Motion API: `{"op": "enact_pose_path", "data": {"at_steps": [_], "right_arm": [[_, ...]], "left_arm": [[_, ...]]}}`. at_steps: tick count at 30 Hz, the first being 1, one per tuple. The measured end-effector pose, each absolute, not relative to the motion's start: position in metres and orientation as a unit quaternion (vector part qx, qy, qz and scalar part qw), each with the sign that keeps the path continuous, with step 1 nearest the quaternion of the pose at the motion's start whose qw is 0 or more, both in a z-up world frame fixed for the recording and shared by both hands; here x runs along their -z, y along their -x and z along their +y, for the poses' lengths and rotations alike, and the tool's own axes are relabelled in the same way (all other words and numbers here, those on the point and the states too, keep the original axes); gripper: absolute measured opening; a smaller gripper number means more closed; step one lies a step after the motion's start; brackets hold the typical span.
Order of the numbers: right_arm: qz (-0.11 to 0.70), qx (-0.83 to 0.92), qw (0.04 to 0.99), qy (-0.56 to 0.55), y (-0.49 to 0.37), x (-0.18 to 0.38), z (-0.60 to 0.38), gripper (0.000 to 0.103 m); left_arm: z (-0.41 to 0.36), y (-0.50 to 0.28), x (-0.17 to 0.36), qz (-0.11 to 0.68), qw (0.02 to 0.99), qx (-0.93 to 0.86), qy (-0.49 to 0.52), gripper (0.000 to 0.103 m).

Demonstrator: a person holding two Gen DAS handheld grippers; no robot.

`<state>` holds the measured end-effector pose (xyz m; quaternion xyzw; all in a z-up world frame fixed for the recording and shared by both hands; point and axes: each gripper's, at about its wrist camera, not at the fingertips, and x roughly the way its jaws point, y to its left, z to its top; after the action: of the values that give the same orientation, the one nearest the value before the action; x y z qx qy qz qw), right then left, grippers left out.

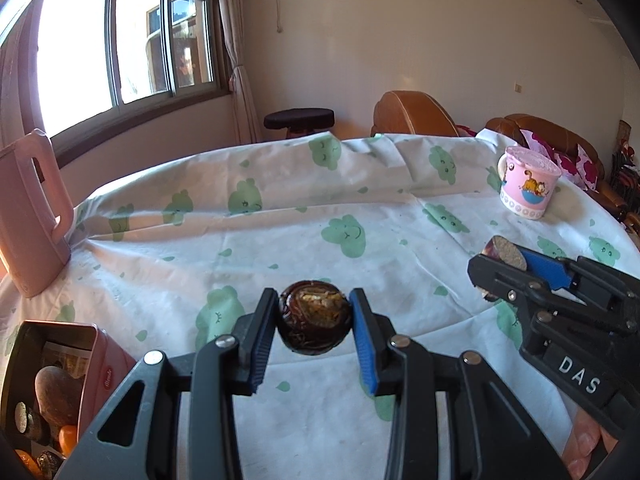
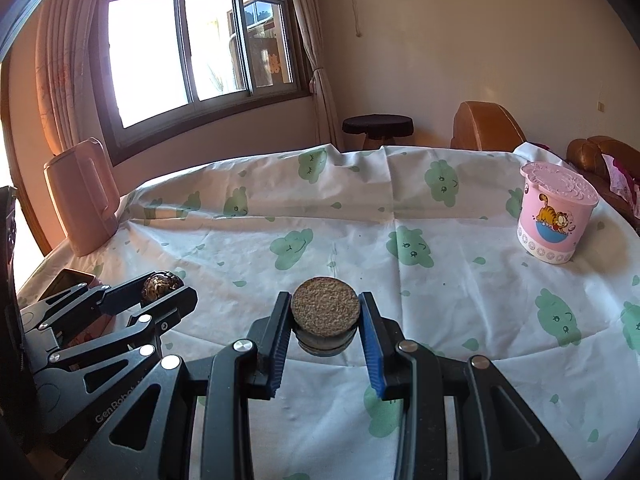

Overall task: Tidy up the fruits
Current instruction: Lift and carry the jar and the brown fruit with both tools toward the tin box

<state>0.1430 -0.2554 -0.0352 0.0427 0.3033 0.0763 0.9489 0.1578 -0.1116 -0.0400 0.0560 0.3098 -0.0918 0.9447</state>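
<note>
Left tool [image 1: 314,322]: round dark fruit [image 1: 314,318] between its fingers, above the bench [image 1: 280,240].
Tin [image 1: 60,380]: near-left of it.
Jug [image 1: 30,216]: far-left.
Right tool [image 2: 325,322]: halved fruit [image 2: 325,306] between its fingers.
Lidded cup [image 2: 554,216]: far-right of it.

left gripper [image 1: 314,322] jaws clamp dark round fruit [image 1: 313,320] | pink box [image 1: 107,356] lower left

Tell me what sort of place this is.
Most likely a living room in a home. A table under a cloth printed with green clouds stands before brown leather armchairs, with a curtained sliding window and a small round stool by the wall.
</note>
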Motion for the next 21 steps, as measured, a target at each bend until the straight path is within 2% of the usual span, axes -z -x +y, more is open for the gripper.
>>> {"op": "enact_pose_path", "data": {"at_steps": [21], "right_arm": [[0.265,-0.068,0.961,-0.032,-0.130,0.027,-0.253,0.035]], "left_arm": [[-0.103,-0.146,0.033,0.280,0.956,0.081,-0.038,0.038]]}}
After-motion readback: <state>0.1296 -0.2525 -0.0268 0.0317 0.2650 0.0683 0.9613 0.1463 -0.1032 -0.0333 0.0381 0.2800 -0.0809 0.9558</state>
